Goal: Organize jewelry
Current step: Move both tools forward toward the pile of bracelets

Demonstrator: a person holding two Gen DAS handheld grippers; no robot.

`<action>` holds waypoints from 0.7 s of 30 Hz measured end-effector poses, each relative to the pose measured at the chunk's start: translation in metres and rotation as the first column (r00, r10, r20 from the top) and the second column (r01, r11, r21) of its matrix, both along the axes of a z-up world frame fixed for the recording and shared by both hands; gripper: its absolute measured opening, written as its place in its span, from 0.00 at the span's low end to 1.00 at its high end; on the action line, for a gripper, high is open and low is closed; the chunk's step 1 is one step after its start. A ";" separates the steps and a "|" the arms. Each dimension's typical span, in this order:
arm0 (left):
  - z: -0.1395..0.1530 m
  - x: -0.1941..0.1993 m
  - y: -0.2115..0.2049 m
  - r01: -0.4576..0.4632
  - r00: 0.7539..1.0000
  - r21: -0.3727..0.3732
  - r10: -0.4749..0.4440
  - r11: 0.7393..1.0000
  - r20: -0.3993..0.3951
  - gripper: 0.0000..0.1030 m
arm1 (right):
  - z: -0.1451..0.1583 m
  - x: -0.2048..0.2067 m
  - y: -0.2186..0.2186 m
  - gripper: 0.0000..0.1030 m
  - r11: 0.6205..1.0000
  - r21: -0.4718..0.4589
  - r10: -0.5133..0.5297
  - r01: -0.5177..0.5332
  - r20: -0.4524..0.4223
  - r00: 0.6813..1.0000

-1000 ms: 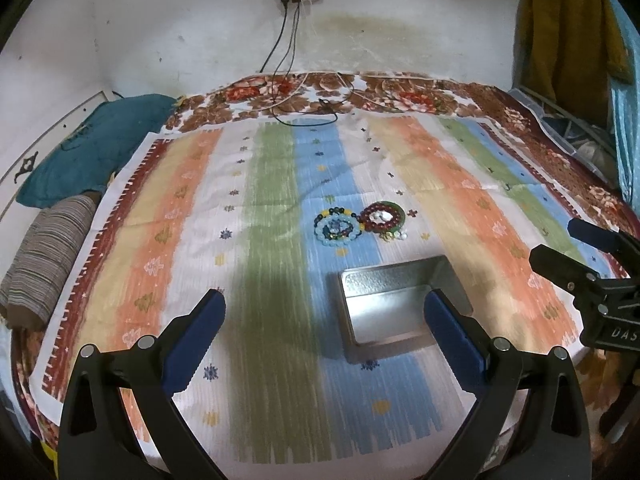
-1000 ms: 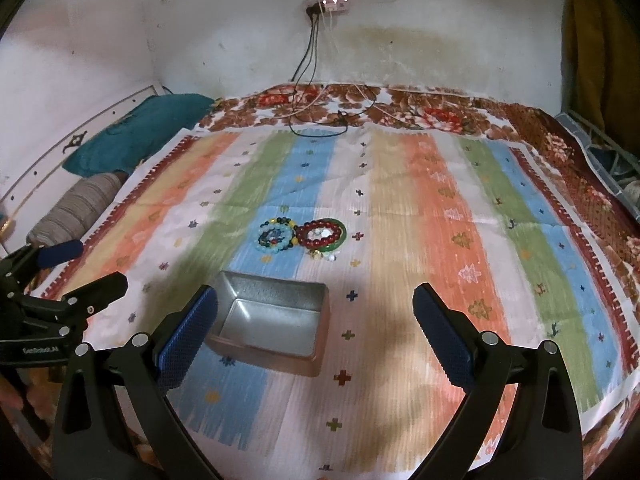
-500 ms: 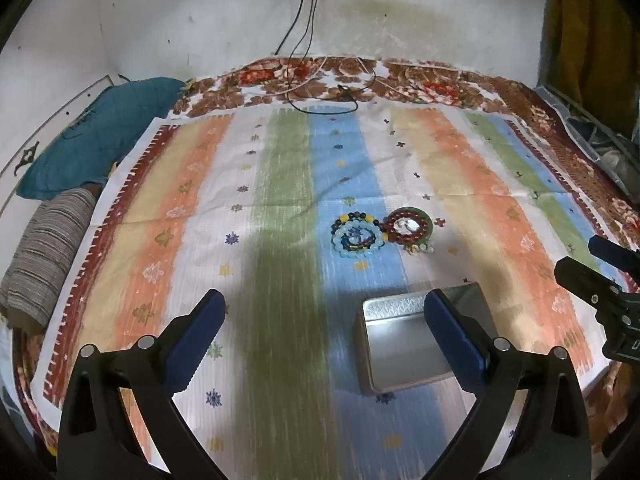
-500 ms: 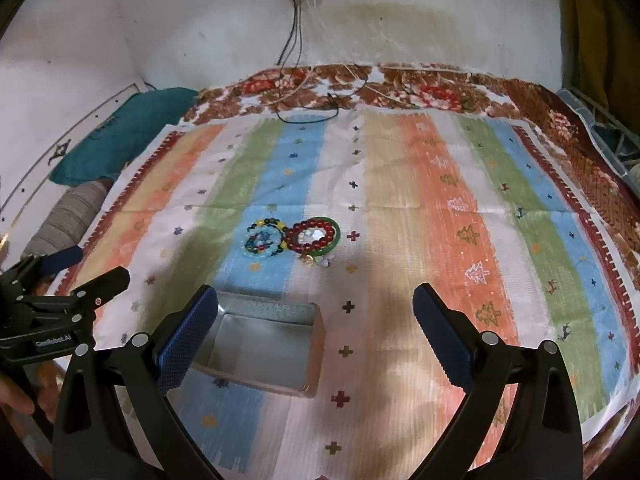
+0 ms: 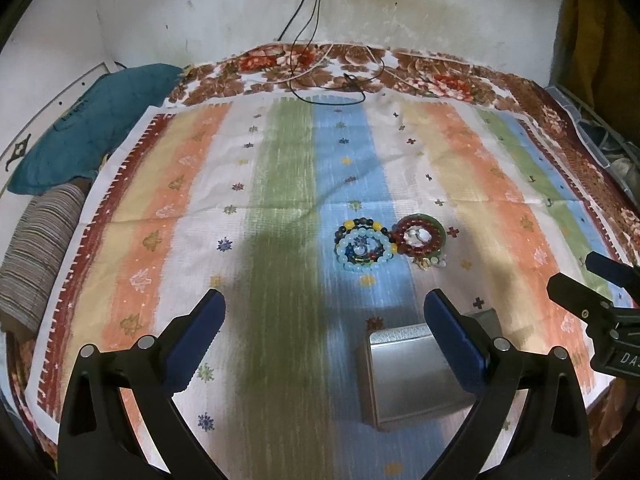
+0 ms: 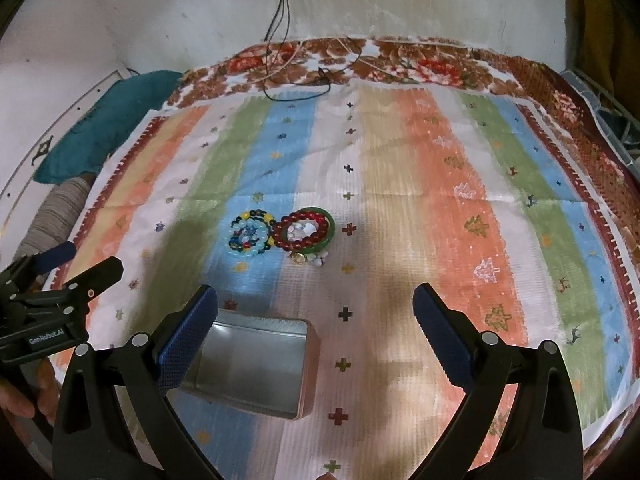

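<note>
**Open tin and beaded bracelets on a striped bed cloth**

Nearest the cameras, both claws hang spread wide with nothing between their blue textured pads: the left claw (image 5: 324,324) and the right claw (image 6: 316,316). Each view also catches the other claw at its edge, partly cut off by the frame; in the right wrist view a bit of a hand shows under the left one.

The landmark is the rectangular metal tin (image 6: 256,364), open-topped, shiny, with rounded corners. In the left wrist view the tin (image 5: 404,372) is partly hidden behind the claw's right finger; the right wrist view shows nearly its whole inside, with only its left end covered.

Beyond the tin, well apart from it, lie two touching rings of jewelry on the woven striped cloth (image 5: 280,200): a pale blue bead bracelet (image 5: 363,245) with darker and yellow beads around it, and a dark red bead bracelet (image 5: 420,234) on a green bangle. Small pale pieces beside the red one are too small to identify.

Farther still, a floral bedcover (image 6: 400,60), a teal pillow (image 5: 92,120), cables (image 5: 320,72) and a stained wall.
</note>
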State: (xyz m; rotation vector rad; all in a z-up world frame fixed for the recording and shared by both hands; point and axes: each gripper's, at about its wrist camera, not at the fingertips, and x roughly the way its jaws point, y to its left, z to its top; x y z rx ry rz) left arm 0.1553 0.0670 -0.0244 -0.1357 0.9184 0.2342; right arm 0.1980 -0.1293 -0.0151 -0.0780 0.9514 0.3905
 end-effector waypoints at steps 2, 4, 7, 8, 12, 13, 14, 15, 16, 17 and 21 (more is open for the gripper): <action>-0.003 0.006 0.003 -0.005 1.000 -0.007 0.005 1.000 -0.007 0.95 | -0.003 0.006 0.002 0.96 1.000 -0.001 -0.006 0.006 -0.017 1.000; -0.007 0.012 0.006 -0.010 1.000 -0.014 0.009 1.000 -0.016 0.95 | -0.006 0.010 0.004 0.96 1.000 -0.002 -0.008 0.008 -0.031 0.999; -0.014 0.021 0.010 -0.016 0.999 -0.023 0.015 1.000 -0.032 0.95 | -0.011 0.019 0.008 0.96 1.000 -0.013 -0.014 0.013 -0.047 0.999; -0.017 0.026 0.012 -0.019 0.999 -0.025 0.018 1.000 -0.039 0.95 | -0.013 0.020 0.009 0.96 1.000 -0.017 -0.015 0.014 -0.049 0.999; -0.025 0.035 0.015 -0.025 0.998 -0.028 0.024 0.999 -0.058 0.95 | -0.018 0.030 0.012 0.96 0.999 -0.024 -0.026 0.024 -0.070 0.997; -0.027 0.038 0.016 -0.025 0.998 -0.029 0.023 0.999 -0.062 0.95 | -0.019 0.031 0.012 0.96 0.999 -0.025 -0.029 0.027 -0.073 0.997; -0.029 0.041 0.017 -0.025 0.998 -0.029 0.023 0.999 -0.066 0.95 | -0.020 0.033 0.013 0.96 0.999 -0.027 -0.032 0.030 -0.076 0.997; -0.030 0.042 0.018 -0.025 0.997 -0.030 0.023 0.999 -0.069 0.95 | -0.021 0.034 0.014 0.96 0.999 -0.028 -0.035 0.033 -0.077 0.996; -0.033 0.045 0.019 -0.024 0.997 -0.031 0.022 0.999 -0.074 0.95 | -0.022 0.036 0.015 0.96 0.999 -0.030 -0.038 0.035 -0.079 0.996; -0.035 0.047 0.020 -0.023 0.997 -0.032 0.020 0.999 -0.077 0.95 | -0.023 0.038 0.016 0.96 0.999 -0.034 -0.041 0.038 -0.082 0.996; -0.047 0.056 0.025 -0.020 0.996 -0.057 0.014 0.998 -0.094 0.95 | -0.030 0.047 0.021 0.96 0.998 -0.042 -0.046 0.042 -0.099 0.994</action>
